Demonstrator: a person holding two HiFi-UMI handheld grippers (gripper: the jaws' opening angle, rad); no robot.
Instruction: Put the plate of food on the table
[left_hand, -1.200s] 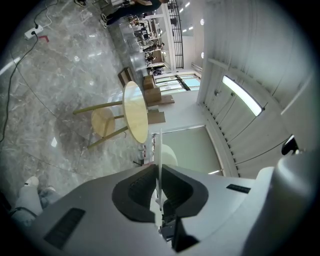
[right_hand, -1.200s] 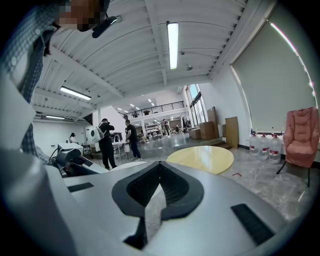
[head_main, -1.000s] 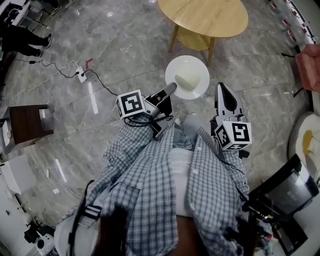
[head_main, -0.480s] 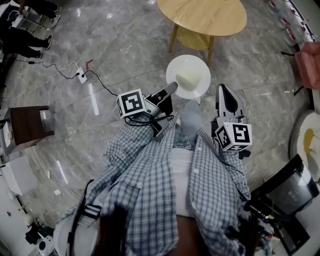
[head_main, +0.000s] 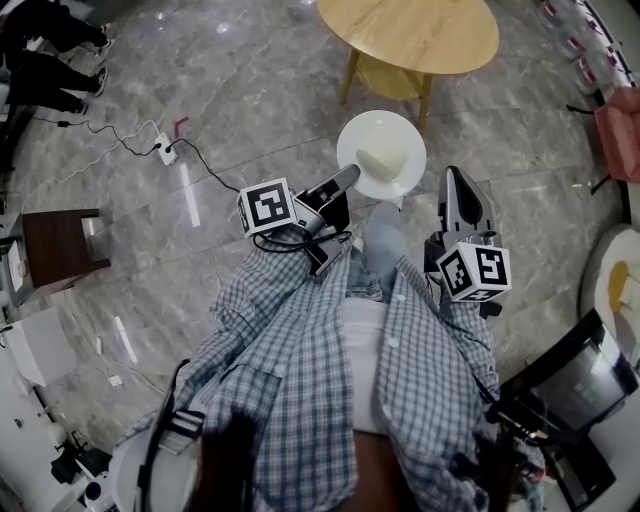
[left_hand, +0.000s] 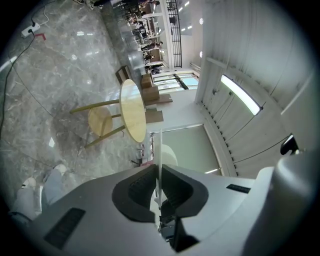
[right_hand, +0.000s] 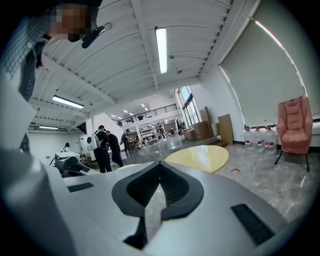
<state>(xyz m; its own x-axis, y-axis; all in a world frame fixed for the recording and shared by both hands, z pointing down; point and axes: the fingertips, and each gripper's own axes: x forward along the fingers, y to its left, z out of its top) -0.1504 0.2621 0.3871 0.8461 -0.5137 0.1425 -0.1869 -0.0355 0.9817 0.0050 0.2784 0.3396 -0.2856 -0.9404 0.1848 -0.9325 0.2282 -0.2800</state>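
A white plate (head_main: 382, 152) with a pale lump of food (head_main: 378, 159) on it hangs in the air, short of the round wooden table (head_main: 408, 36). My left gripper (head_main: 345, 177) is shut on the plate's near rim; in the left gripper view the rim (left_hand: 160, 150) shows edge-on as a thin white line between the jaws, with the table (left_hand: 132, 110) beyond. My right gripper (head_main: 458, 190) hangs to the right of the plate, shut and holding nothing. The right gripper view shows the tabletop (right_hand: 197, 156) ahead of the closed jaws.
Grey marble floor lies all round. A power strip (head_main: 165, 152) with cables lies to the left, a dark wooden stool (head_main: 62, 243) further left. A pink chair (head_main: 622, 130) and water bottles (right_hand: 257, 136) stand at the right. People stand in the far background (right_hand: 107, 147).
The plate and both grippers have moved slightly forward toward the table. The left gripper's hold on the rim is unchanged.
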